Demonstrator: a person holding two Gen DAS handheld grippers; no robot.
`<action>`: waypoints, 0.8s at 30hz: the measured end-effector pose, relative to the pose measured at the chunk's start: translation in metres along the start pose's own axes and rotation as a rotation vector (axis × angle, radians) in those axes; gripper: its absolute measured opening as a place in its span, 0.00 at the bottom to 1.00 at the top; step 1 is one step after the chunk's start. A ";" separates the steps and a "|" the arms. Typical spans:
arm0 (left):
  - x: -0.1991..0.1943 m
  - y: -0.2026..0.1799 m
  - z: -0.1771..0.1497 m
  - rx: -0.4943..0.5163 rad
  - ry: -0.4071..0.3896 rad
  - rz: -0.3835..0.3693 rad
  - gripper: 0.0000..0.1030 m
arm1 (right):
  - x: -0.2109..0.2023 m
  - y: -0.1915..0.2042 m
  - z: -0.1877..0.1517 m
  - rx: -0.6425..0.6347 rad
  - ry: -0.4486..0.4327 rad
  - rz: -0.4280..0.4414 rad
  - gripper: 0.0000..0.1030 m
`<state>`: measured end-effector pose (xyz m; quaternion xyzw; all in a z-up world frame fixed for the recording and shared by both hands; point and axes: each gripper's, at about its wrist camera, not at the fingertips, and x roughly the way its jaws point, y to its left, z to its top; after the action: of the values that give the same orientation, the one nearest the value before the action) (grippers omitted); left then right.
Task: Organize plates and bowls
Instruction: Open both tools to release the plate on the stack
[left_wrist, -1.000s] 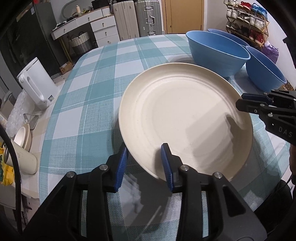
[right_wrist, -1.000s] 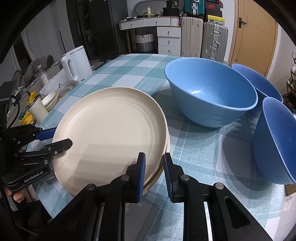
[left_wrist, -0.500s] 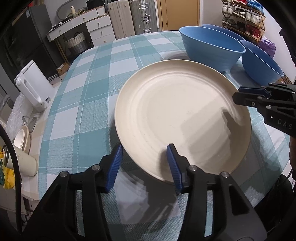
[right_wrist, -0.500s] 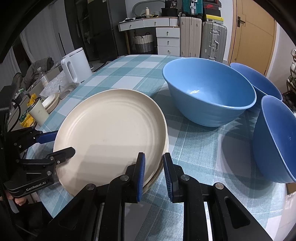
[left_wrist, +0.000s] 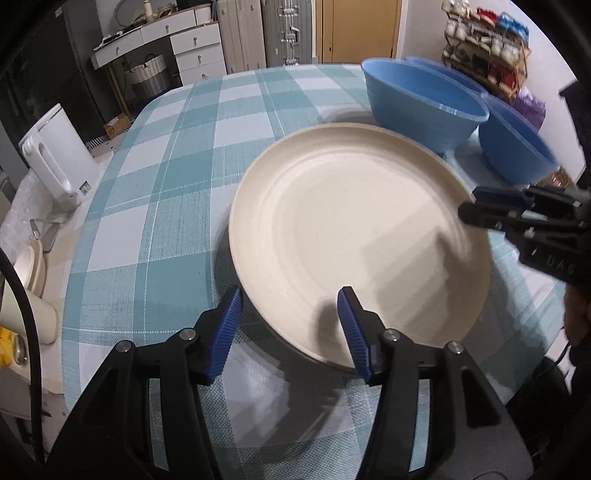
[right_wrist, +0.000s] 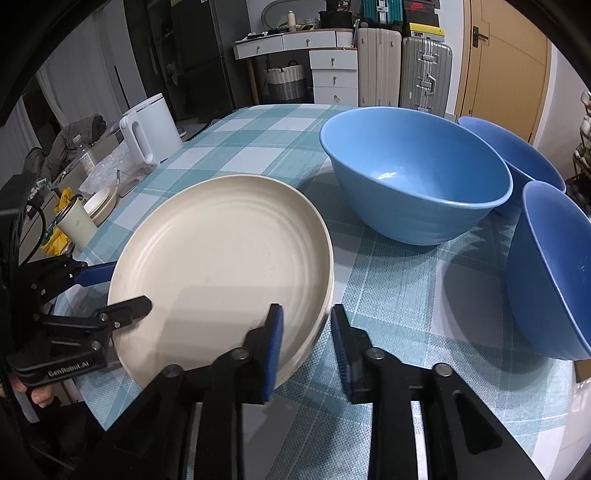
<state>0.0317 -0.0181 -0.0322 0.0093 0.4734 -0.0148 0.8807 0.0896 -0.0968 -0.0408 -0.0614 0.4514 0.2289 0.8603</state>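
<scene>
- Your left gripper (left_wrist: 290, 332) has just been opening; the round cream plate's (left_wrist: 354, 236) rim lies loose between its jaws.
- Your right gripper (right_wrist: 304, 347) has just been opening, jaws astride the opposite rim without pressing it.
- The plate tops a stack near the checked teal tablecloth's (left_wrist: 177, 177) near edge.

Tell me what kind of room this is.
Most likely a lived-in home dining area. A table with a teal checked tablecloth holds cream plates and blue bowls, an electric kettle stands beside it, and suitcases and a chest of drawers line the back wall.
</scene>
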 end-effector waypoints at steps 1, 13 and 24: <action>-0.003 0.002 0.001 -0.012 -0.008 -0.012 0.55 | -0.001 -0.001 0.000 0.004 -0.003 0.001 0.35; -0.032 0.025 0.012 -0.136 -0.095 -0.074 0.86 | -0.037 -0.003 0.008 0.012 -0.074 0.022 0.91; -0.058 0.005 0.041 -0.135 -0.145 -0.120 0.99 | -0.090 -0.031 0.023 0.041 -0.172 -0.019 0.99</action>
<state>0.0343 -0.0134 0.0384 -0.0796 0.4080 -0.0359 0.9088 0.0769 -0.1479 0.0424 -0.0281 0.3797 0.2161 0.8991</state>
